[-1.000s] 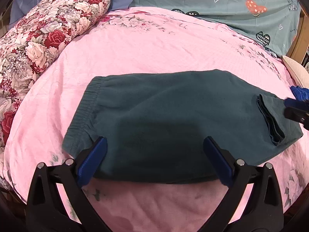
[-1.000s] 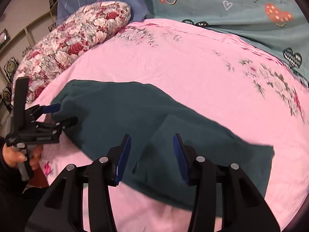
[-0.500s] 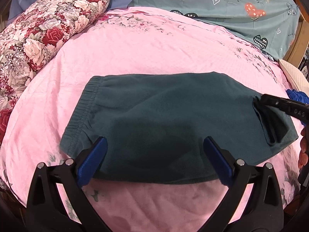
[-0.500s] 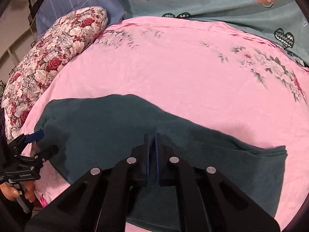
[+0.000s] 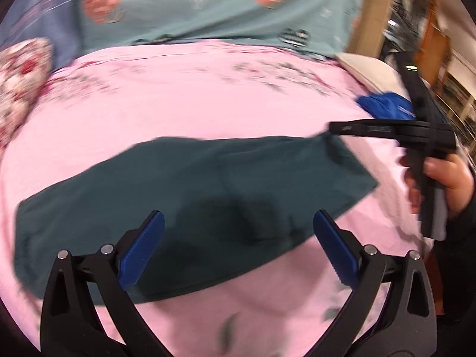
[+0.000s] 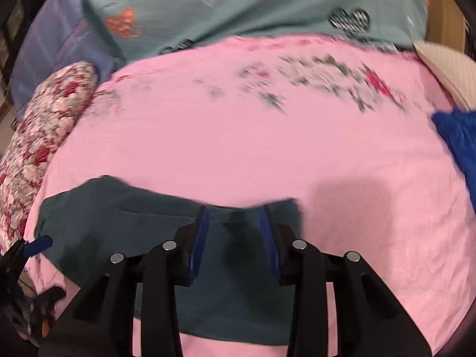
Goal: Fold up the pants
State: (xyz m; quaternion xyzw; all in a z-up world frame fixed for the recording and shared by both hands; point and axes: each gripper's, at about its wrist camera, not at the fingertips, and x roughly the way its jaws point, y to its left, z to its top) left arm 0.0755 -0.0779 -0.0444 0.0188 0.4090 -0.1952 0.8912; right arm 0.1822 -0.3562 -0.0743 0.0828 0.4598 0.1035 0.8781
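Observation:
The dark teal pants (image 5: 208, 184) lie folded on the pink bedsheet (image 5: 208, 89); they also show in the right wrist view (image 6: 134, 217). My left gripper (image 5: 238, 235) is open and empty, over the pants' near edge. My right gripper (image 6: 235, 232) is partly open over the pants' right end, with nothing between its pads. In the left wrist view the right gripper (image 5: 336, 128) shows side-on at the pants' far right corner. Both views are blurred by motion.
A floral pillow (image 6: 38, 136) lies at the left. A teal heart-print pillow (image 5: 208, 6) and a blue-purple one (image 6: 53, 38) lie at the back. A blue cloth (image 6: 458, 136) and a cream pillow (image 5: 369, 71) lie at the right edge. Wooden furniture (image 5: 422, 29) stands beyond.
My right gripper, shut half a second ago, has opened partway. Both grippers have swung to the right; the pants lie further left in both views.

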